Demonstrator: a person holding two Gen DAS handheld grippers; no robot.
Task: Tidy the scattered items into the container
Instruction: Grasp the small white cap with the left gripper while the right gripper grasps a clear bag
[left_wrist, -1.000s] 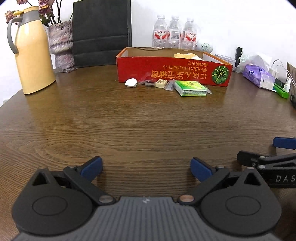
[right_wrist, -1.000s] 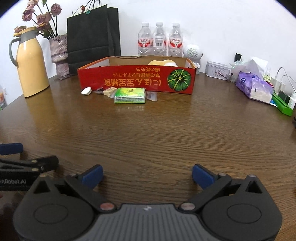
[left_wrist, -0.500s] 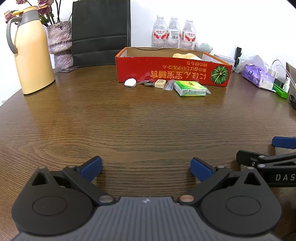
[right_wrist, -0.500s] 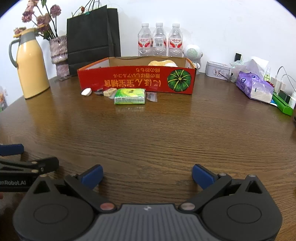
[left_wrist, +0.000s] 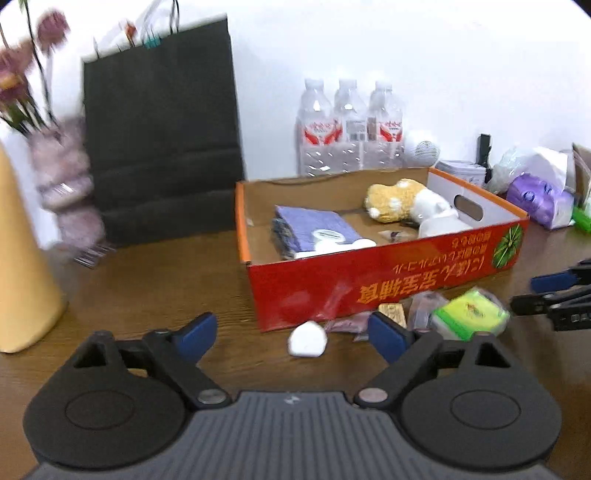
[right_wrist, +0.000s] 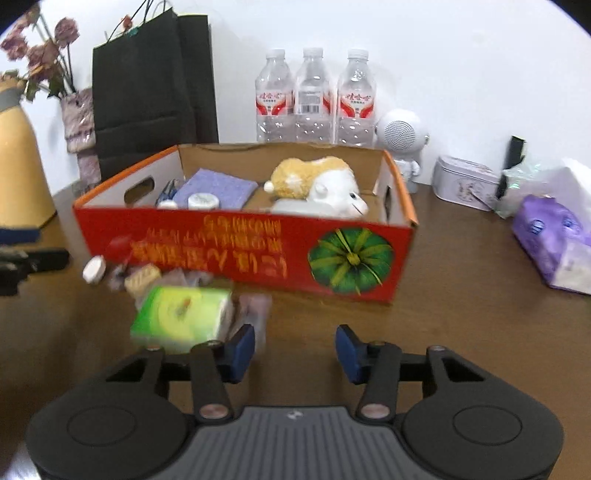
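The jaws of the left gripper (left_wrist: 291, 328) are being narrowed from wide, with nothing pressed between the blue pads, though a small white rounded pebble-like object (left_wrist: 307, 339) is lying on the wood between them; the jaws of the right gripper (right_wrist: 294, 349) are being closed to a middling gap over bare table, and nothing is being held. The red cardboard tray box with a green pumpkin print (right_wrist: 236, 254) is being taken as the landmark. Just in front of its long red wall, the leftover items are lying clustered: the white object, one tan biscuit-like block (right_wrist: 142, 277), one green and yellow tissue packet (right_wrist: 183, 314) nearest the right gripper, and a few crinkled clear wrappers (right_wrist: 255, 304) whose number cannot be told through the blur. Inside the box, one folded purple cloth (right_wrist: 216, 192), one yellow and white plush toy (right_wrist: 317, 186) and at least two small white round lids (right_wrist: 201, 200) are already resting. The tidying is therefore judged partly done, with at least four loose pieces left outside. Behind the box, three clear water bottles (right_wrist: 312, 98) are standing in a row; to its left, one black paper bag (right_wrist: 155, 88) and one yellow thermos jug (right_wrist: 18, 158) are standing.
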